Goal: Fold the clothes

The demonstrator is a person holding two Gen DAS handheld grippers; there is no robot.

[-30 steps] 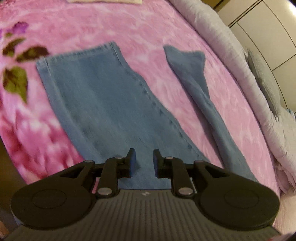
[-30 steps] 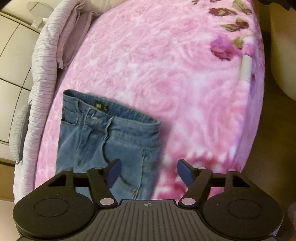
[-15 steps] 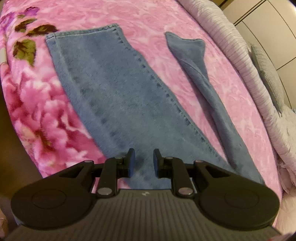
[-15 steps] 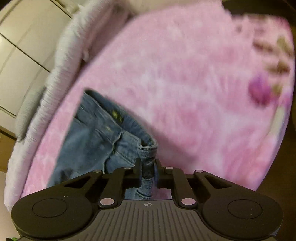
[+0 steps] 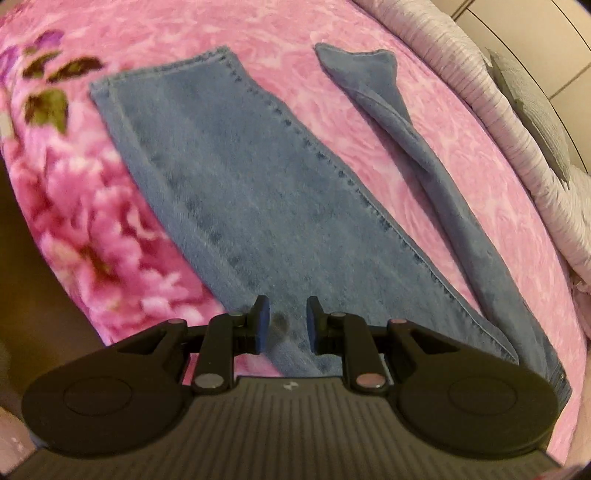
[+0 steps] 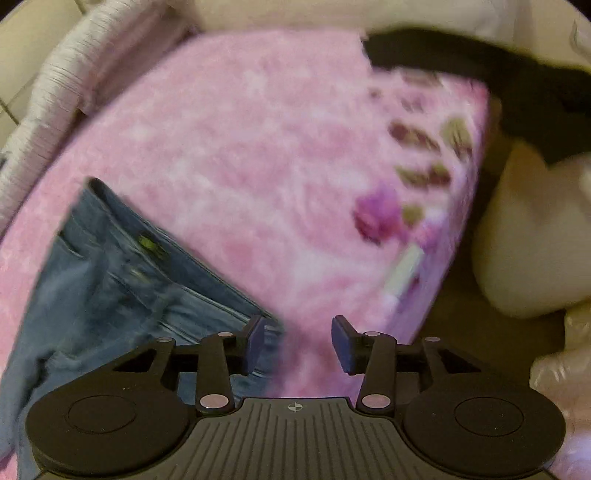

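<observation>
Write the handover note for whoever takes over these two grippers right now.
Left gripper: jaws opening, narrow gap, nothing pinched; it hovers over the flat jeans leg.
Right gripper: jaws opening, nothing between them; the waistband corner lies just beside its left finger.
Jeans lie on the pink blanket; the other leg is twisted and narrow.
Done: no fold visible.
Left: grip again, straighten the twisted leg, fold.

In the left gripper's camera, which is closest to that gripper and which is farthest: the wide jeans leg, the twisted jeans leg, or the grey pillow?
1. Wide jeans leg, right under the left gripper.
2. Twisted jeans leg, off to the right.
3. Grey pillow, far right edge.
</observation>
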